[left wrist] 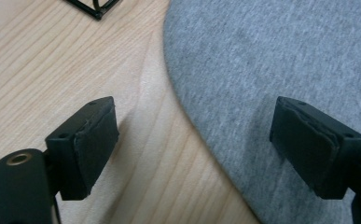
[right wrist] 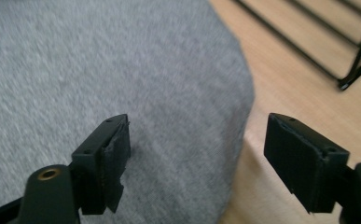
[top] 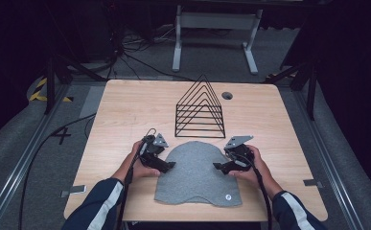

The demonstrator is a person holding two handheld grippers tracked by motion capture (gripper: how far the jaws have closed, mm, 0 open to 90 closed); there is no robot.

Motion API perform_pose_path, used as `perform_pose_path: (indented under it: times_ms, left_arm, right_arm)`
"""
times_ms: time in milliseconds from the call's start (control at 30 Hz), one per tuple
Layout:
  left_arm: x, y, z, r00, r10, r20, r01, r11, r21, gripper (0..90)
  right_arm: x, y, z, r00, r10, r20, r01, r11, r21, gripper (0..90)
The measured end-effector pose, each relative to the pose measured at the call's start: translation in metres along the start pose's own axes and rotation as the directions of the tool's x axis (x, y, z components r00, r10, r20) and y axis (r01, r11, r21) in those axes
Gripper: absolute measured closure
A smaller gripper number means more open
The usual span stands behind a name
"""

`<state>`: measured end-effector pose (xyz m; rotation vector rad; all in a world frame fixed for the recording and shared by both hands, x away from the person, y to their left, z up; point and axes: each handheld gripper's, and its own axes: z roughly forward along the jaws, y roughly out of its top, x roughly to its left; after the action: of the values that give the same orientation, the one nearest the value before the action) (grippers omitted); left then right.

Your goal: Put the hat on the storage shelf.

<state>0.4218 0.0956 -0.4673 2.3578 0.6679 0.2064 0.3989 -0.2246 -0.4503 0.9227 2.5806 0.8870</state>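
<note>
A grey felt cloth [top: 197,172] with a rounded far end lies flat on the wooden table [top: 125,110], near its front edge. My left gripper [top: 171,165] is at the cloth's left edge, pointing inward, its jaws open. In the left gripper view, my left gripper [left wrist: 194,140] straddles the edge of the cloth [left wrist: 271,56], one jaw over wood and one over felt. My right gripper [top: 217,166] mirrors it at the right edge, also open. Seen from its own camera, the right gripper [right wrist: 197,149] straddles the cloth [right wrist: 99,60] edge without gripping anything.
A black wire rack [top: 200,110] with a triangular outline stands on the table just behind the cloth. Its corner [left wrist: 94,7] and bars [right wrist: 327,42] appear at the top of the gripper views. A small round hole [top: 227,95] sits near the table's far edge.
</note>
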Motion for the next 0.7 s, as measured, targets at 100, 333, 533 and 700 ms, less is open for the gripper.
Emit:
perform_pose_path:
  times_ms: [100,333,533,700]
  left_arm:
    - [-0.004,-0.002,0.0,1.0,0.004,-0.002,-0.004,1.0,-0.008,15.4]
    - [-0.01,-0.001,-0.002,1.0,0.002,0.007,-0.002,0.9999,0.014,17.6]
    - [-0.016,0.001,-0.005,0.9997,0.015,0.021,-0.015,0.9998,0.013,38.9]
    - [-0.02,0.0,-0.006,0.9989,0.014,0.044,-0.014,0.9998,-0.011,57.6]
  right_arm:
    - [0.0,-0.004,0.004,0.9997,0.024,0.001,-0.024,1.0,0.009,21.3]
    - [0.003,-0.006,0.002,0.9997,0.015,-0.02,-0.016,1.0,-0.014,35.9]
    - [0.007,-0.006,-0.001,0.9986,0.005,-0.052,-0.006,1.0,-0.023,63.2]
    - [0.007,-0.007,-0.001,0.9954,0.012,-0.095,-0.015,0.999,-0.034,77.6]
